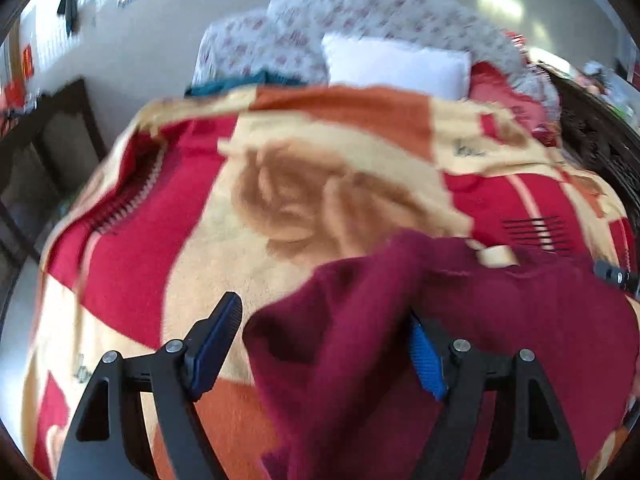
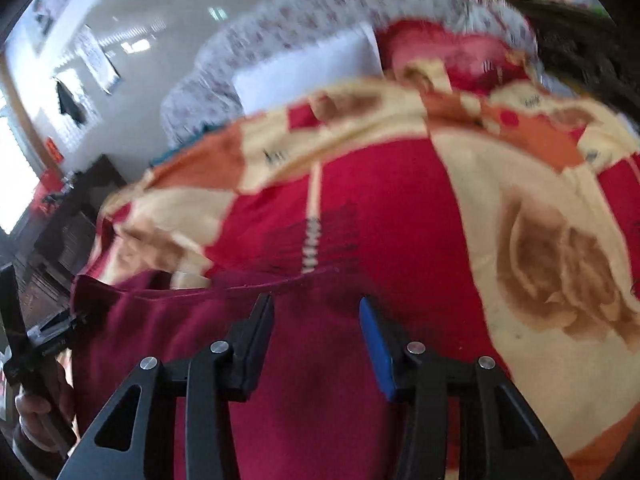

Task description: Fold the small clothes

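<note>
From the left wrist, the left gripper [image 1: 320, 340] stood wide open, the maroon garment [image 1: 500, 320] bunched between its fingers on the blanket [image 1: 248, 240], unpinched. From the right wrist, the right gripper [image 2: 316, 340] hovered part-open over the garment [image 2: 168, 328], holding nothing.

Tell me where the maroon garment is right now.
The maroon garment lies on the flowered blanket, low and right in the left wrist view with a fold between the open left gripper; in the right wrist view it fills the lower left.
</note>
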The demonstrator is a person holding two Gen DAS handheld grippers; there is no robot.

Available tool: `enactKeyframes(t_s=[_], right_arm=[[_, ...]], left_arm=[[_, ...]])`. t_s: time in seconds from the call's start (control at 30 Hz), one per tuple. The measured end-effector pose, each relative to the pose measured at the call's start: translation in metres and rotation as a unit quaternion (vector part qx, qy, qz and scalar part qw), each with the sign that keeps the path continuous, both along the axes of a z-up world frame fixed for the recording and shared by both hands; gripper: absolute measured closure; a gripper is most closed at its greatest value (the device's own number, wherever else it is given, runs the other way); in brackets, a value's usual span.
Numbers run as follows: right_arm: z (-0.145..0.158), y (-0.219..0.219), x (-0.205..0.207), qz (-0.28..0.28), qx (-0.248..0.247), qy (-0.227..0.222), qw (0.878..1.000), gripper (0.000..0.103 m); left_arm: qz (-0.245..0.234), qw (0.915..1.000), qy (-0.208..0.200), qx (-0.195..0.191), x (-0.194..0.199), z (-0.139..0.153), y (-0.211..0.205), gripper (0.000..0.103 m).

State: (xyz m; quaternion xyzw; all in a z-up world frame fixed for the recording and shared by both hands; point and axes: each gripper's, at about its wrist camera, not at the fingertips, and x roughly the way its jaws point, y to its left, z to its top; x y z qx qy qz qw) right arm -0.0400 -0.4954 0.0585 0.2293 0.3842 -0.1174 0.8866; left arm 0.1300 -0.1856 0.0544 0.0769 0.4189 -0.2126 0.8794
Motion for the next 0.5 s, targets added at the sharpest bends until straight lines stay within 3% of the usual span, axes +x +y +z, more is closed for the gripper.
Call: enactKeyframes(t_s=[0.07, 0.27, 0.4, 0.5], right_arm=[[-0.017, -0.003, 0.01, 0.006, 0.002, 0.029, 1.0, 0.055], [0.014, 0.016, -0.02, -0.002, -0.016, -0.013, 1.0, 0.053], [0.031, 0.05, -0.038, 0.054, 0.043, -0.057, 0.996, 0.04], [0.032, 0.096, -0.035, 0.119, 0.052, -0.052, 0.99, 0.039]], left_arm=[[0.004, 0.9998, 0.014, -0.015, 0.01, -0.008, 0.005, 0.021], [-0.019, 0.9993, 0.011, -0.031, -0.02, 0.013, 0.035, 0.021], [-0.051, 0.9971, -0.002, -0.056, -0.063, 0.027, 0.072, 0.021], [-0.075, 0.9951, 0.0, -0.064, -0.096, 0.027, 0.098, 0.021]])
